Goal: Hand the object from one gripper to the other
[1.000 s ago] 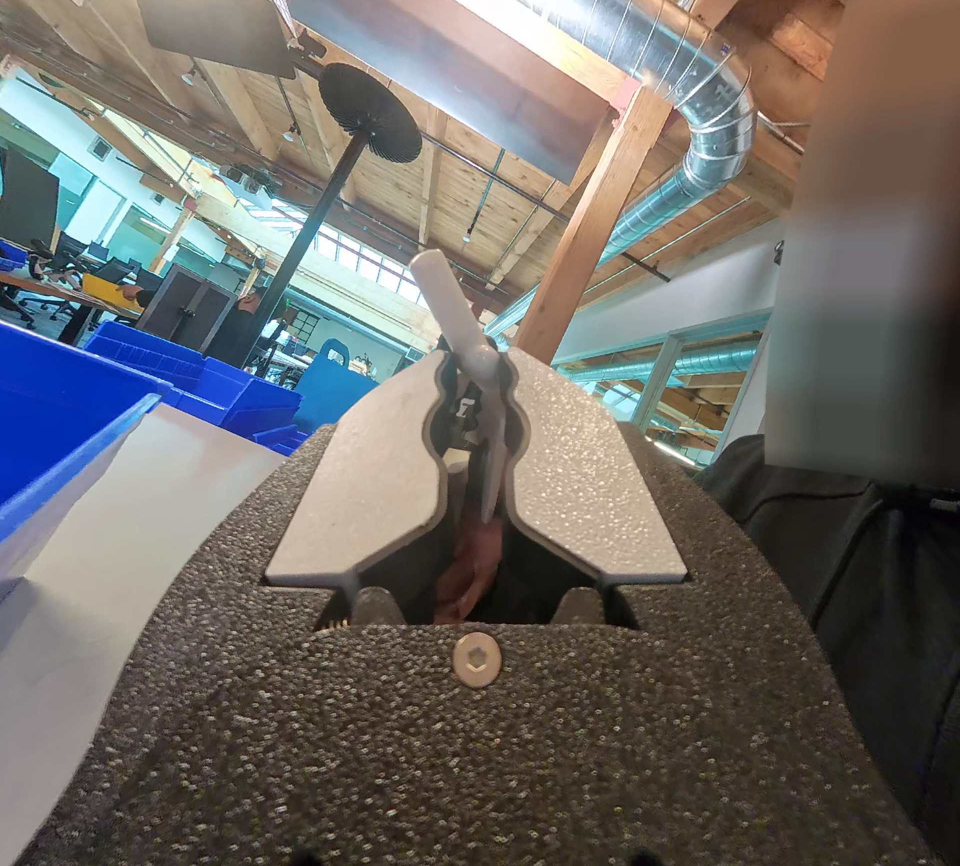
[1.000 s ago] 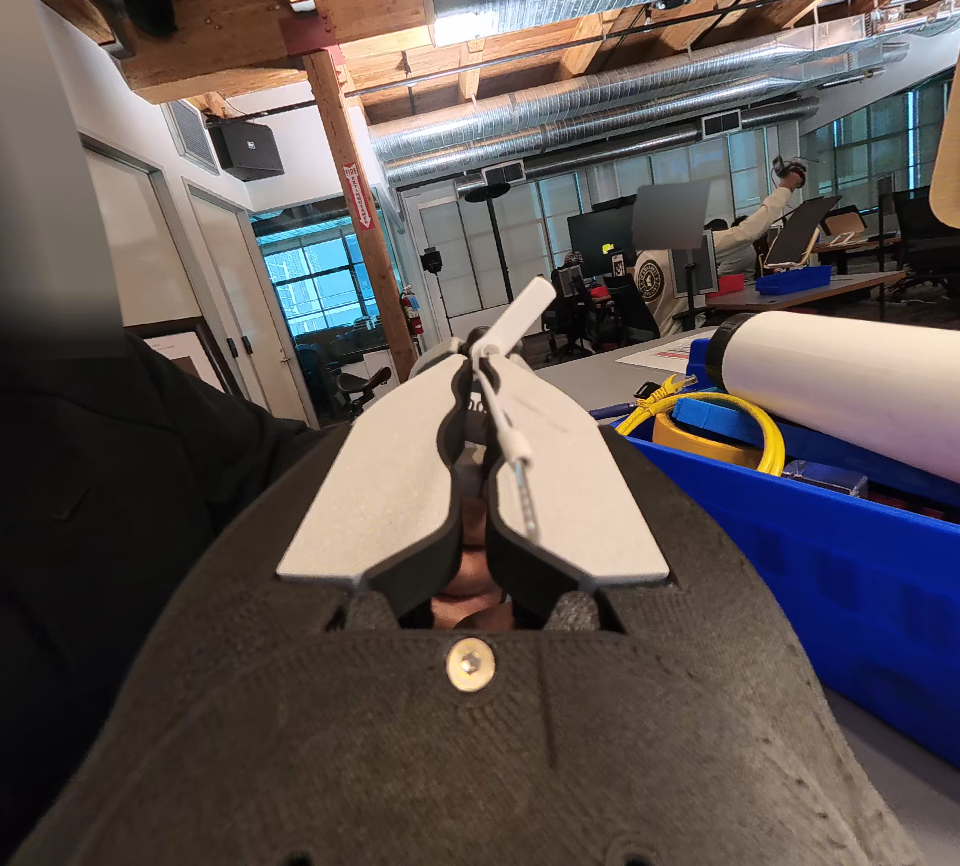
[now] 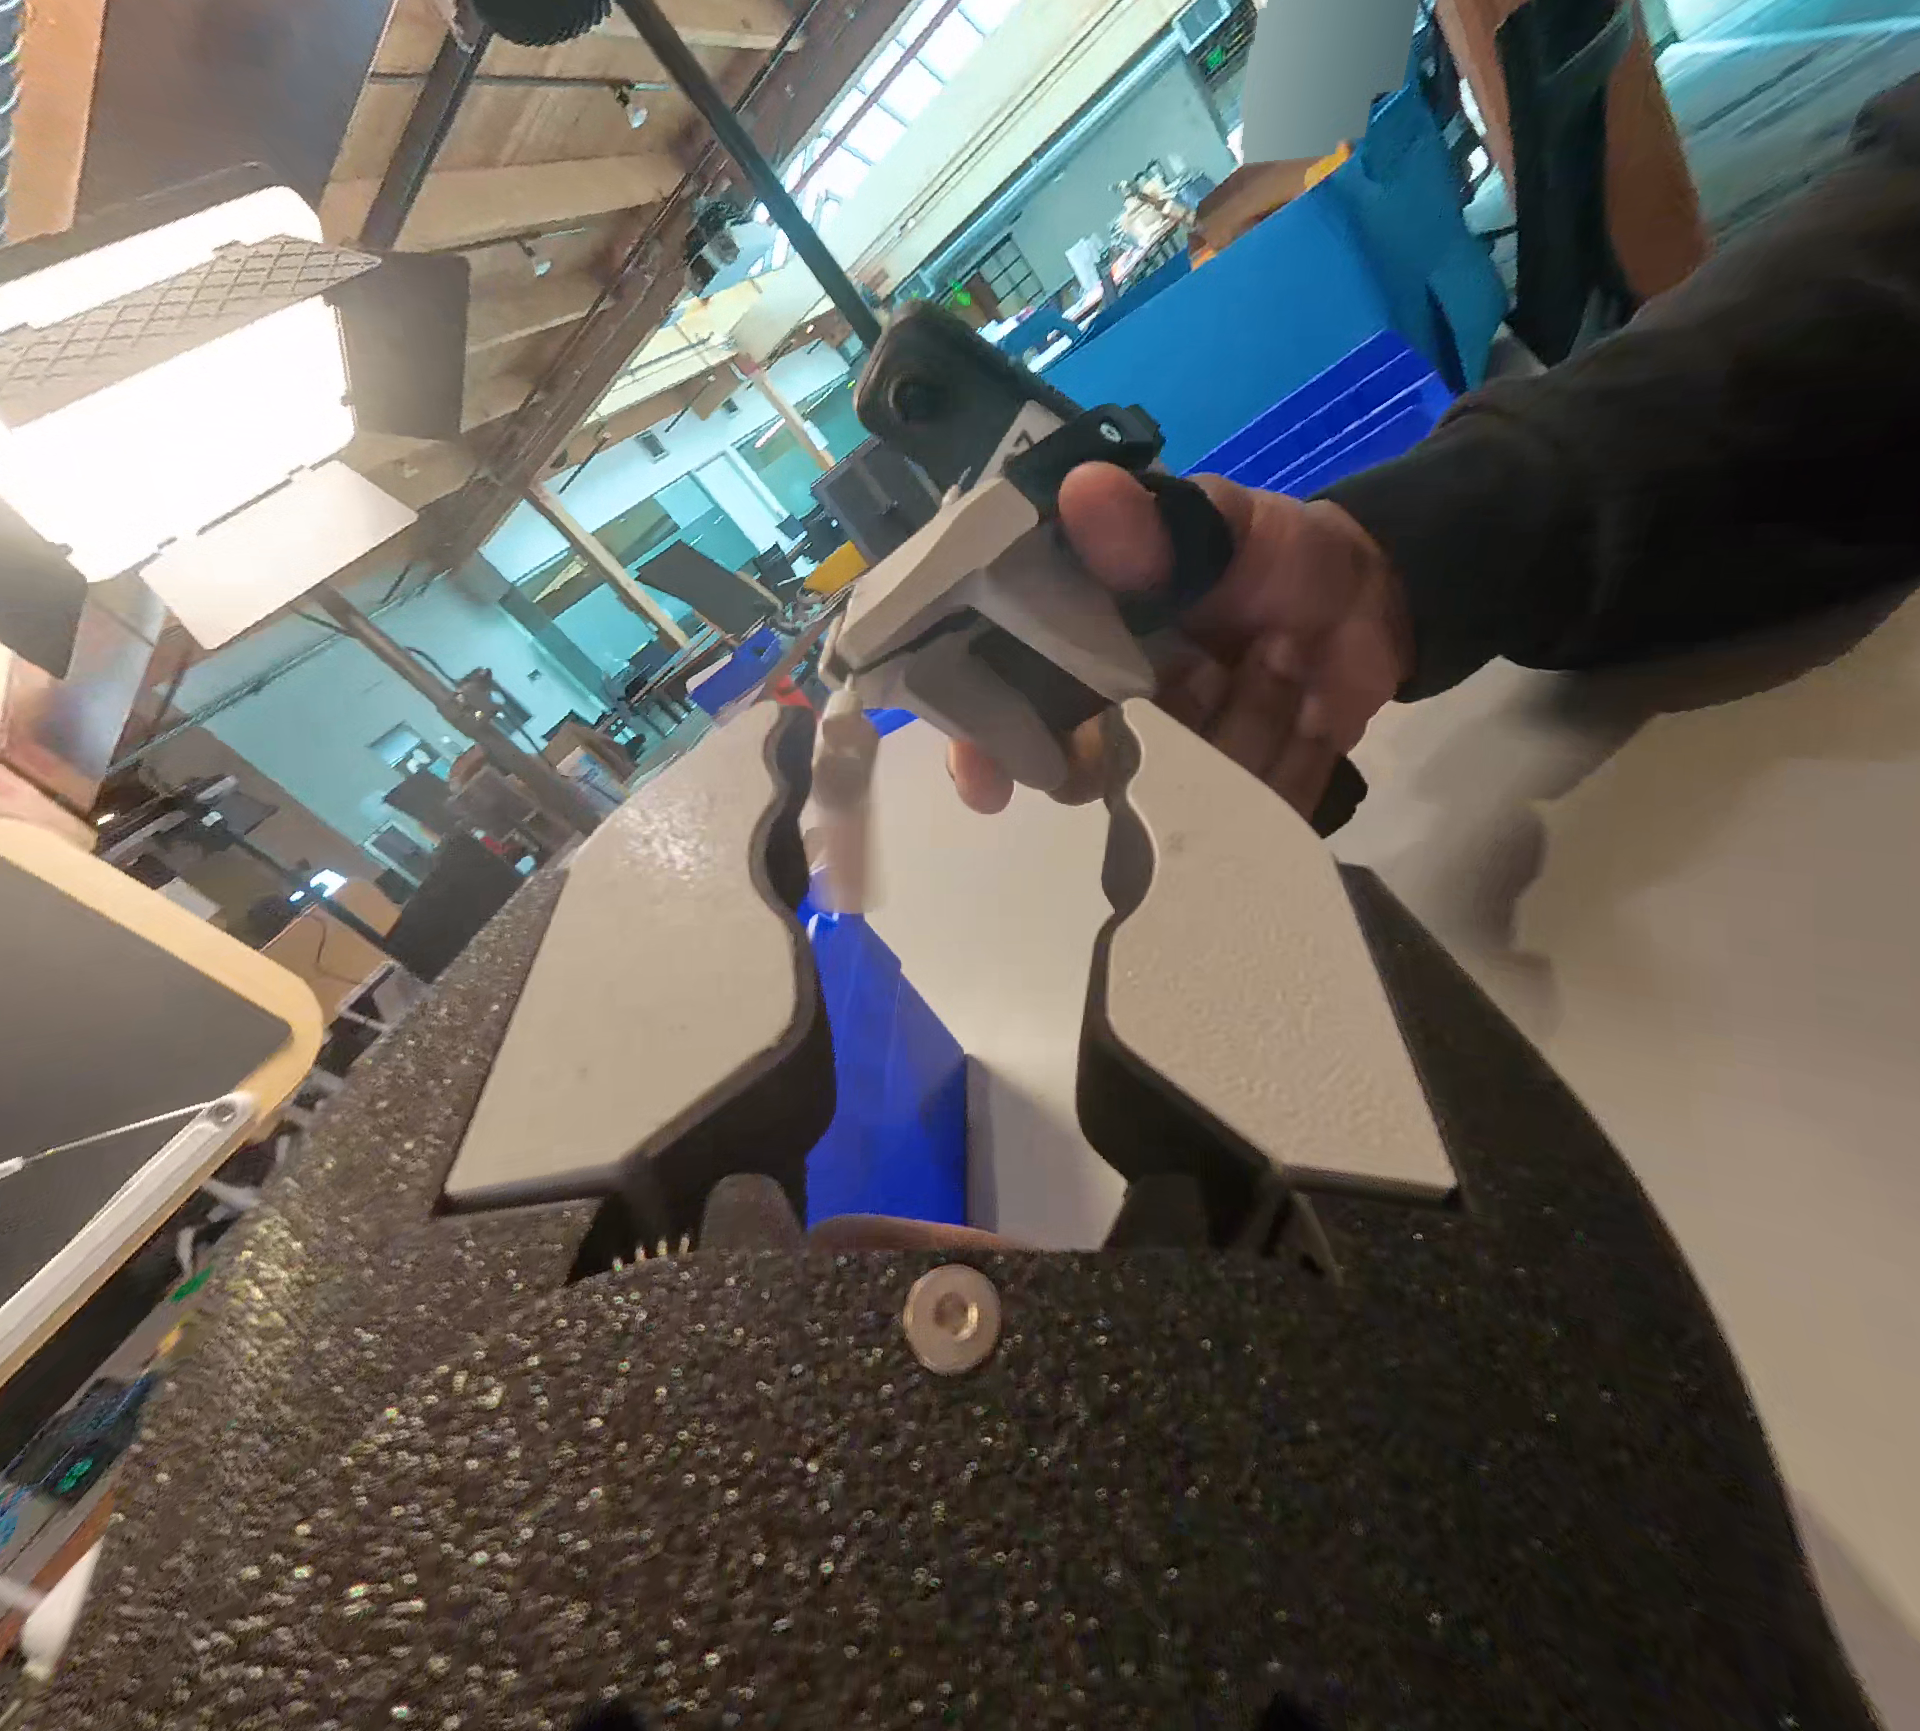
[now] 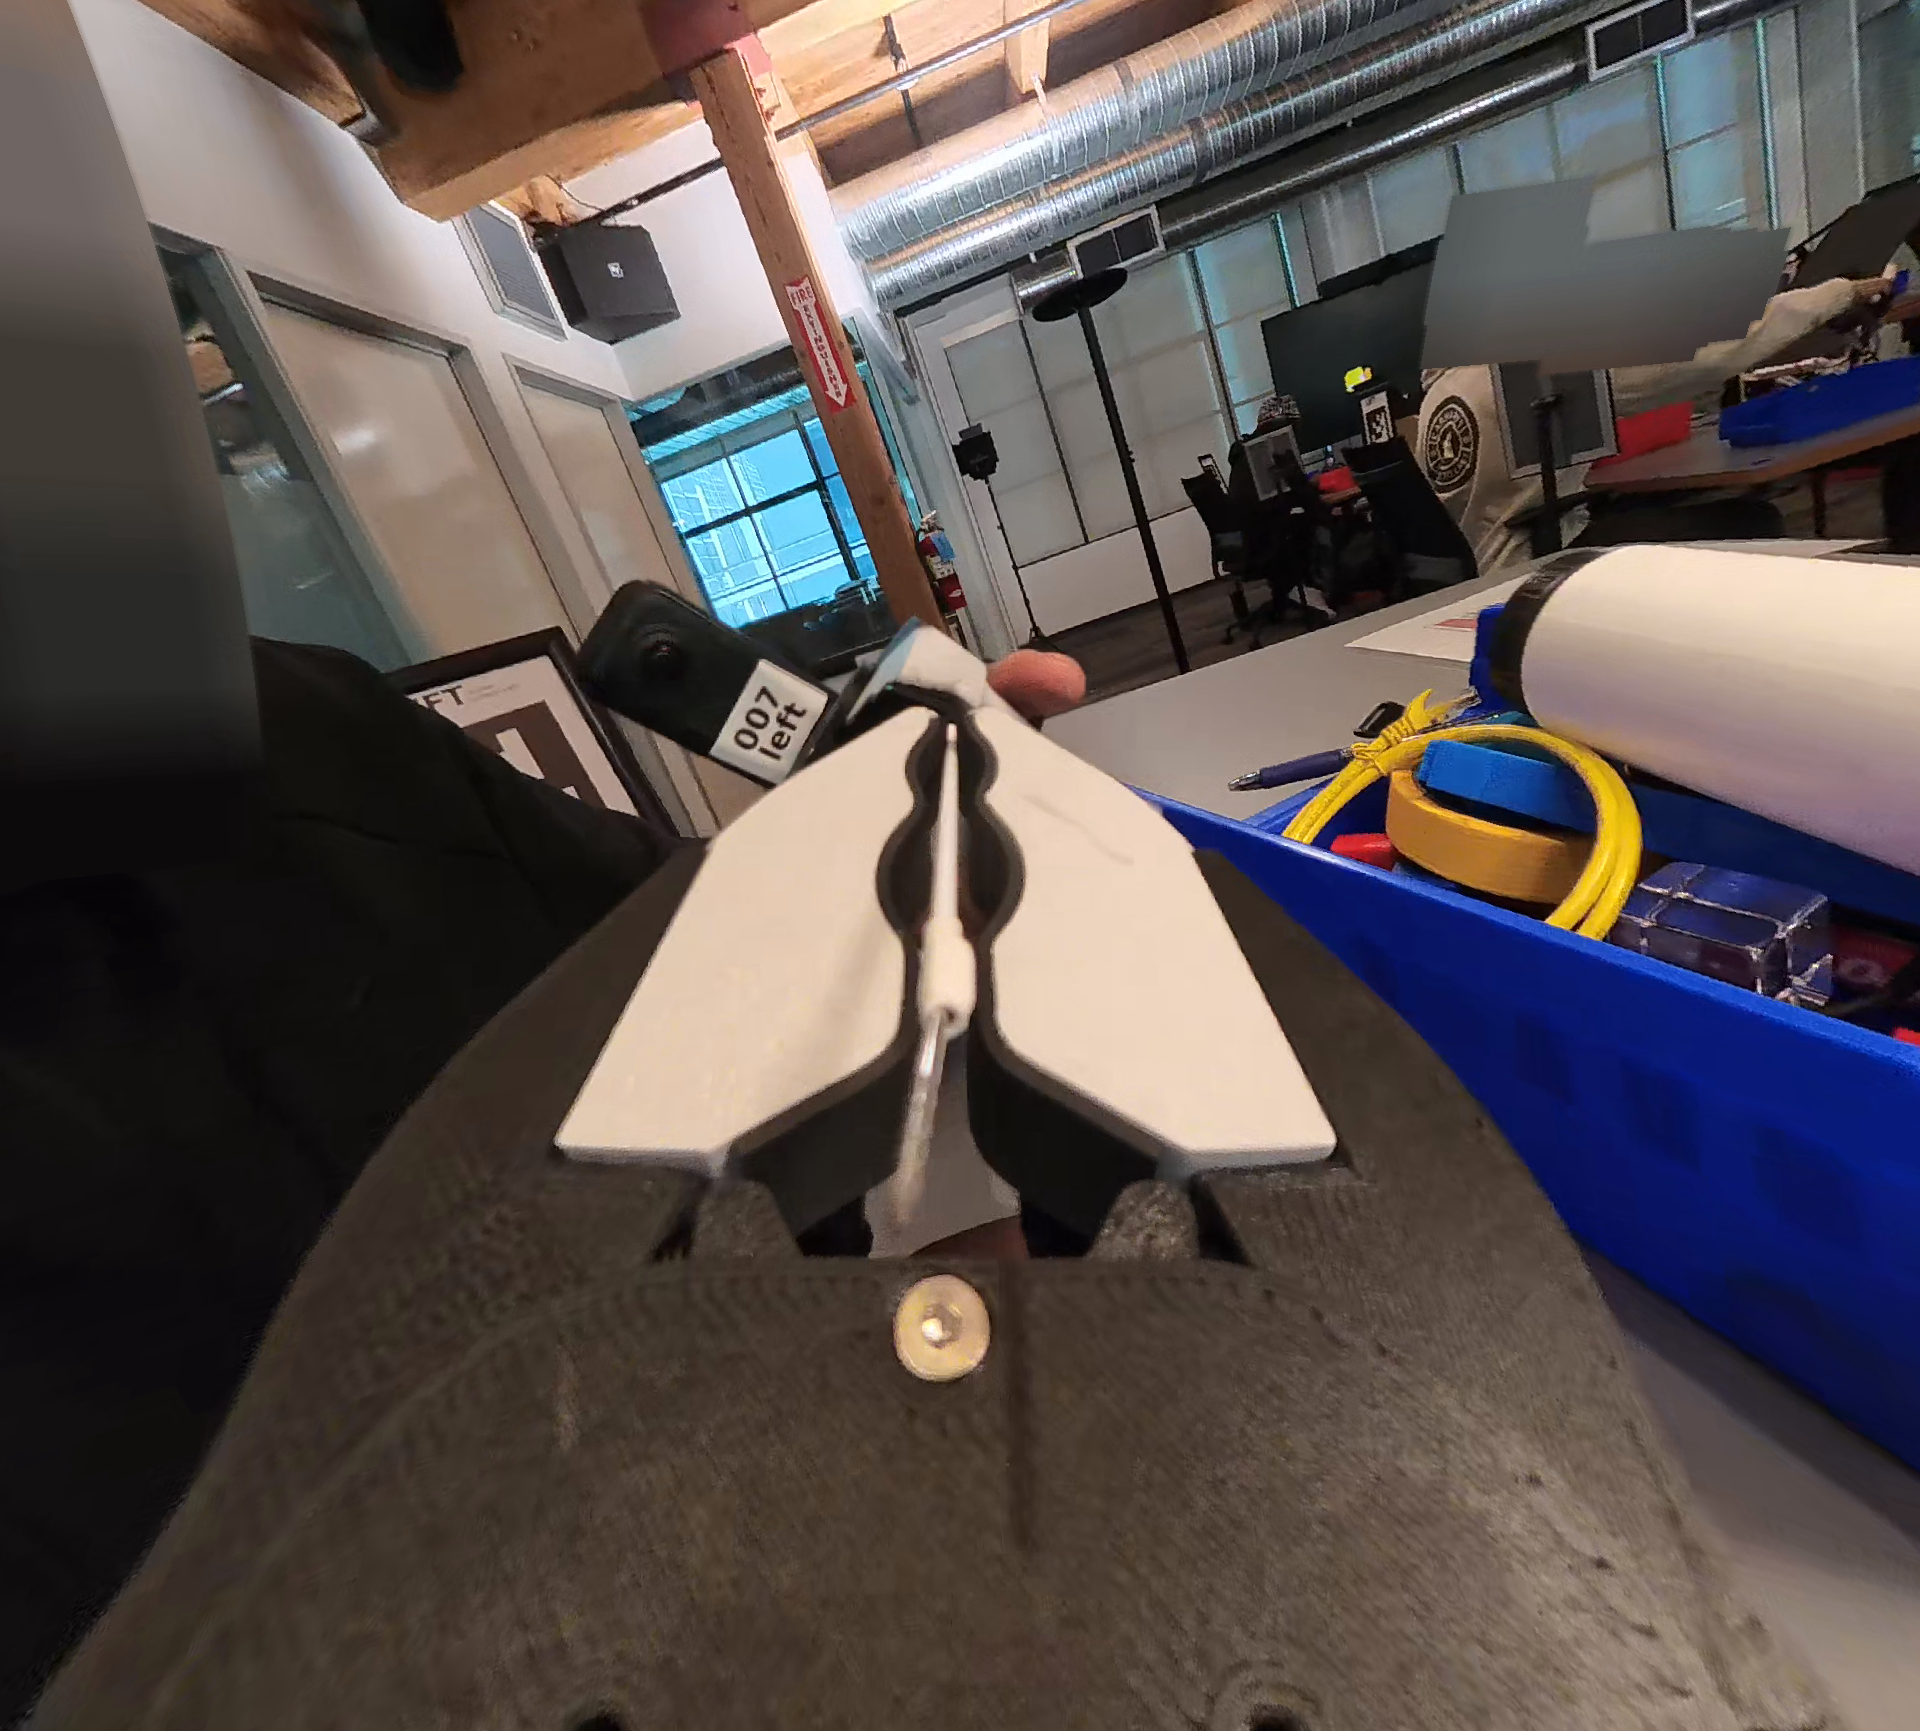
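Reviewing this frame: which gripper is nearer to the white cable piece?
Right. The right gripper is shut on the white cable piece; the left gripper is open, its fingers apart on either side of the hanging end without gripping it.

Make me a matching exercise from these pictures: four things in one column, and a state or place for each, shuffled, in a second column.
Things
1. left grey two-finger claw
2. right grey two-finger claw
3. looped yellow cable
4. large white cylinder with a black end

States or places
A. lies on its side over the contents of the blue plastic bin
B. shut on the thin white-handled, metal-tipped tool
C. open, holding nothing
D. coiled inside the bin

Pairs: 1-C, 2-B, 3-D, 4-A
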A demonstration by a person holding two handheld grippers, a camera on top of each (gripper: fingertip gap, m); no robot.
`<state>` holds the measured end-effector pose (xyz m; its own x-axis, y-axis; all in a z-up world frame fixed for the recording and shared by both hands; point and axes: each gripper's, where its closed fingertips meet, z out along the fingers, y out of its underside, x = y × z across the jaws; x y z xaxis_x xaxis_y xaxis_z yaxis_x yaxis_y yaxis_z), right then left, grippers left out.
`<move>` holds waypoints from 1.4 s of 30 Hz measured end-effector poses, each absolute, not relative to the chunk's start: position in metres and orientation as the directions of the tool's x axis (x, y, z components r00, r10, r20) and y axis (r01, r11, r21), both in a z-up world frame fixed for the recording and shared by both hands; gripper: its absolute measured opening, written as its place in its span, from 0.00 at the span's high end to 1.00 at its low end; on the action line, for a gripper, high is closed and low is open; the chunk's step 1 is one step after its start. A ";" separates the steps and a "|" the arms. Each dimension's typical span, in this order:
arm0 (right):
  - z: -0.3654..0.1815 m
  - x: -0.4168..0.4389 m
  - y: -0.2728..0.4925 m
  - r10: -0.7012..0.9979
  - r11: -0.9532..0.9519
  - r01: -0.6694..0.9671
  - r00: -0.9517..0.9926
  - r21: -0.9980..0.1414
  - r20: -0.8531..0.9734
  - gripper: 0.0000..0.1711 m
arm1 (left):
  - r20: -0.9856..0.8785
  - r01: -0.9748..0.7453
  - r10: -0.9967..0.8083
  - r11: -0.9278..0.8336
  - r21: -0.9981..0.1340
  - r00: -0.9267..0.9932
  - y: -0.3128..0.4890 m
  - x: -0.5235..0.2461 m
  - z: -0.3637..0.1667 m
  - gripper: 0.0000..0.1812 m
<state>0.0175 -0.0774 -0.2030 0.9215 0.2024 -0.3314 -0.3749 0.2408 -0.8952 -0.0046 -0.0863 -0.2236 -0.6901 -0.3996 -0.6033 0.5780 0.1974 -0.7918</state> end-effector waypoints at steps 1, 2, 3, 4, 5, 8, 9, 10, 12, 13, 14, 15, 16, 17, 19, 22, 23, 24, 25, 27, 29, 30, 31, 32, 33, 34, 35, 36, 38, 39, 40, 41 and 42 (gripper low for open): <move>-0.203 0.017 -0.077 0.193 0.240 -0.358 0.929 -0.902 -0.317 0.99 | -0.604 0.575 -0.412 0.209 -0.791 -0.682 -0.087 -0.003 -0.225 0.68; -0.204 0.015 -0.076 0.186 0.240 -0.342 0.935 -0.909 -0.303 0.99 | -0.600 0.571 -0.424 0.211 -0.794 -0.678 -0.088 -0.002 -0.225 0.68; -0.204 0.014 -0.075 0.183 0.239 -0.329 0.939 -0.914 -0.290 0.99 | -0.587 0.560 -0.434 0.205 -0.803 -0.683 -0.088 -0.001 -0.225 0.68; -0.204 0.013 -0.075 0.180 0.241 -0.318 0.943 -0.917 -0.280 0.99 | -0.565 0.537 -0.437 0.199 -0.820 -0.700 -0.089 0.000 -0.227 0.69; -0.204 0.012 -0.074 0.178 0.242 -0.308 0.946 -0.920 -0.270 0.99 | -0.542 0.511 -0.434 0.197 -0.836 -0.720 -0.090 0.001 -0.230 0.69; -0.205 0.007 -0.072 0.175 0.229 -0.279 0.954 -0.933 -0.242 0.99 | -0.476 0.450 -0.446 0.171 -0.876 -0.758 -0.091 0.004 -0.232 0.74; -0.205 0.007 -0.072 0.168 0.228 -0.262 0.959 -0.938 -0.228 0.99 | -0.444 0.426 -0.448 0.148 -0.893 -0.776 -0.090 0.004 -0.231 0.76; -0.206 0.006 -0.072 0.162 0.224 -0.248 0.963 -0.943 -0.215 0.99 | -0.407 0.397 -0.449 0.120 -0.910 -0.796 -0.089 0.005 -0.229 0.78; -0.206 0.005 -0.072 0.150 0.220 -0.224 0.970 -0.949 -0.194 0.99 | -0.327 0.333 -0.440 0.066 -0.941 -0.836 -0.086 0.006 -0.227 0.82; -0.206 0.005 -0.072 0.146 0.219 -0.215 0.972 -0.952 -0.186 0.99 | -0.290 0.302 -0.431 0.044 -0.952 -0.854 -0.085 0.006 -0.226 0.84; -0.207 0.005 -0.072 0.143 0.216 -0.210 0.973 -0.954 -0.182 0.99 | -0.262 0.276 -0.415 0.028 -0.961 -0.871 -0.084 0.006 -0.227 0.87; -0.207 0.006 -0.072 0.139 0.215 -0.207 0.974 -0.954 -0.179 0.99 | -0.247 0.262 -0.400 0.018 -0.965 -0.882 -0.083 0.005 -0.227 0.92; -0.207 0.006 -0.071 0.137 0.214 -0.206 0.974 -0.955 -0.179 0.99 | -0.242 0.257 -0.392 0.015 -0.966 -0.887 -0.082 0.005 -0.226 0.92; -0.208 0.007 -0.071 0.135 0.211 -0.206 0.974 -0.956 -0.180 0.99 | -0.241 0.254 -0.387 0.020 -0.967 -0.890 -0.082 0.005 -0.227 0.92; -0.209 0.007 -0.071 0.125 0.203 -0.193 0.977 -0.960 -0.170 0.99 | -0.242 0.248 -0.384 0.033 -0.968 -0.891 -0.080 0.006 -0.226 0.92; -0.208 0.003 -0.071 0.142 0.199 -0.187 0.977 -0.962 -0.160 0.99 | -0.253 0.259 -0.362 0.034 -0.965 -0.897 -0.081 0.002 -0.225 0.92; -0.208 0.001 -0.071 0.153 0.190 -0.188 0.975 -0.964 -0.160 0.99 | -0.259 0.262 -0.353 0.038 -0.964 -0.899 -0.082 0.000 -0.226 0.92; -0.210 0.000 -0.070 0.155 0.179 -0.180 0.976 -0.967 -0.153 0.99 | -0.263 0.261 -0.350 0.053 -0.964 -0.899 -0.083 0.000 -0.228 0.92; -0.210 0.000 -0.070 0.150 0.182 -0.174 0.978 -0.968 -0.148 0.99 | -0.267 0.265 -0.353 0.055 -0.963 -0.897 -0.083 0.000 -0.228 0.92; -0.211 0.000 -0.070 0.158 0.178 -0.183 0.975 -0.967 -0.156 0.99 | -0.259 0.256 -0.347 0.056 -0.965 -0.901 -0.083 0.000 -0.229 0.92; -0.212 0.002 -0.070 0.148 0.172 -0.175 0.978 -0.970 -0.150 0.99 | -0.257 0.251 -0.351 0.064 -0.966 -0.901 -0.082 0.002 -0.230 0.92; -0.212 0.003 -0.070 0.139 0.167 -0.164 0.980 -0.972 -0.141 0.99 | -0.260 0.251 -0.354 0.072 -0.965 -0.898 -0.082 0.003 -0.231 0.92; -0.212 0.004 -0.071 0.130 0.166 -0.157 0.982 -0.973 -0.136 0.99 | -0.267 0.256 -0.360 0.078 -0.963 -0.894 -0.081 0.003 -0.230 0.92; -0.211 0.005 -0.071 0.126 0.169 -0.158 0.982 -0.973 -0.138 0.99 | -0.272 0.261 -0.363 0.080 -0.962 -0.891 -0.080 0.004 -0.229 0.92; -0.211 0.005 -0.072 0.127 0.168 -0.159 0.982 -0.973 -0.139 0.99 | -0.272 0.262 -0.364 0.077 -0.962 -0.891 -0.080 0.004 -0.228 0.92; -0.211 0.006 -0.072 0.119 0.171 -0.154 0.984 -0.973 -0.135 0.99 | -0.267 0.260 -0.367 0.069 -0.963 -0.891 -0.079 0.004 -0.227 0.92; -0.209 0.008 -0.073 0.102 0.181 -0.147 0.986 -0.973 -0.130 0.97 | -0.260 0.258 -0.371 0.057 -0.965 -0.891 -0.077 0.005 -0.225 0.92; -0.208 0.011 -0.075 0.084 0.189 -0.143 0.988 -0.972 -0.129 0.94 | -0.251 0.254 -0.375 0.044 -0.966 -0.892 -0.076 0.006 -0.223 0.92; -0.203 0.018 -0.080 0.061 0.210 -0.146 0.989 -0.967 -0.136 0.92 | -0.235 0.244 -0.385 0.024 -0.969 -0.893 -0.072 0.008 -0.221 0.92; -0.201 0.021 -0.083 0.054 0.223 -0.152 0.988 -0.963 -0.144 0.93 | -0.230 0.242 -0.387 0.019 -0.970 -0.893 -0.071 0.009 -0.220 0.92; -0.199 0.023 -0.086 0.057 0.237 -0.160 0.987 -0.958 -0.151 0.96 | -0.230 0.240 -0.386 0.022 -0.970 -0.893 -0.071 0.010 -0.221 0.92; -0.197 0.023 -0.088 0.065 0.248 -0.169 0.985 -0.954 -0.157 0.98 | -0.235 0.242 -0.387 0.031 -0.970 -0.892 -0.071 0.010 -0.222 0.92; -0.198 0.024 -0.088 0.070 0.246 -0.177 0.984 -0.953 -0.164 0.99 | -0.244 0.248 -0.388 0.039 -0.968 -0.889 -0.072 0.010 -0.223 0.92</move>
